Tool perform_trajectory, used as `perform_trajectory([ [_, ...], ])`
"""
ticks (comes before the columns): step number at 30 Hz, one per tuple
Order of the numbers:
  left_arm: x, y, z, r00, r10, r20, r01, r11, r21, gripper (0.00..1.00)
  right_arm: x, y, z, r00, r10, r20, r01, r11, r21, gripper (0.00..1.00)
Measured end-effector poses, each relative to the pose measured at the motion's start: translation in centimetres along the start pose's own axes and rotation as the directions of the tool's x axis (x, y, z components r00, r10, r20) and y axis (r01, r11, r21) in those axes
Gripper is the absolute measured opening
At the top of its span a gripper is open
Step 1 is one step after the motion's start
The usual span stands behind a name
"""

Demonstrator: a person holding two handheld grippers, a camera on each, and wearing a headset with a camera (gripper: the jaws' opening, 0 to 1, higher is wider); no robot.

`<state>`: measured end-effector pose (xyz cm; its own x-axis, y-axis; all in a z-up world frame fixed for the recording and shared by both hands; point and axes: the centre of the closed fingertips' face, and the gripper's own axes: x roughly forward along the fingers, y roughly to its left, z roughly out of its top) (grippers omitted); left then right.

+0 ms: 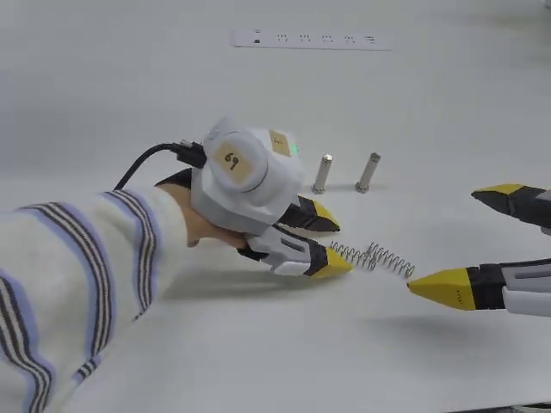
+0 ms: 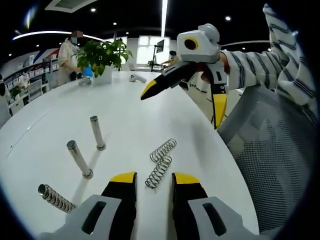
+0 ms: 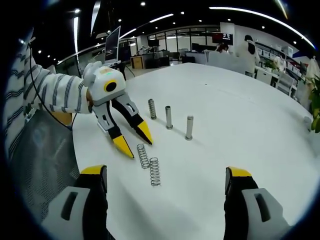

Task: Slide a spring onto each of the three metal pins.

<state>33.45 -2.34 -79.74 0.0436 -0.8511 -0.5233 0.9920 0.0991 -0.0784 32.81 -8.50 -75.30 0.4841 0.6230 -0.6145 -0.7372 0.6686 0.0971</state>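
Two loose springs (image 1: 372,256) lie end to end on the white table (image 1: 258,344), seen up close as one spring (image 2: 159,172) and another (image 2: 164,149) just beyond it. My left gripper (image 1: 334,243) is open, its tips just short of the nearer spring. My right gripper (image 1: 455,241) stands wide open on the springs' other side, holding nothing. Two bare metal pins (image 1: 323,172) (image 1: 368,172) stand upright behind. A third pin (image 3: 151,108) carries a spring around it (image 2: 54,197). In the right gripper view the two springs (image 3: 149,164) lie ahead of its jaws.
A white power strip (image 1: 312,39) lies at the table's far edge. A black cable (image 1: 142,163) runs from the left gripper. A striped sleeve (image 1: 77,284) covers the lower left. A potted plant (image 2: 102,60) and a person (image 2: 67,52) are at the far end.
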Motion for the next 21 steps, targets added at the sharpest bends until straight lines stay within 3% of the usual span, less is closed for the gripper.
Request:
perform_trajectory([
  [5,0.31,-0.72,-0.66,0.9992,-0.023,-0.033,0.023,1.000,0.016,0.11,-0.29,-0.12,-0.12,1.0000,-0.006,-0.004,0.006,1.000,0.001,0.97],
  [10,0.12,-0.34,-0.65,0.9992,0.003,-0.039,-0.001,0.999,0.053,0.06,-0.45,-0.16,-0.06,1.0000,-0.007,-0.002,0.007,1.000,0.001,0.97],
  [21,-0.27,-1.04,-1.00,0.9979,-0.030,-0.058,0.033,0.998,0.047,0.03,-0.48,0.06,-0.11,1.0000,-0.004,-0.006,0.004,1.000,-0.007,0.96],
])
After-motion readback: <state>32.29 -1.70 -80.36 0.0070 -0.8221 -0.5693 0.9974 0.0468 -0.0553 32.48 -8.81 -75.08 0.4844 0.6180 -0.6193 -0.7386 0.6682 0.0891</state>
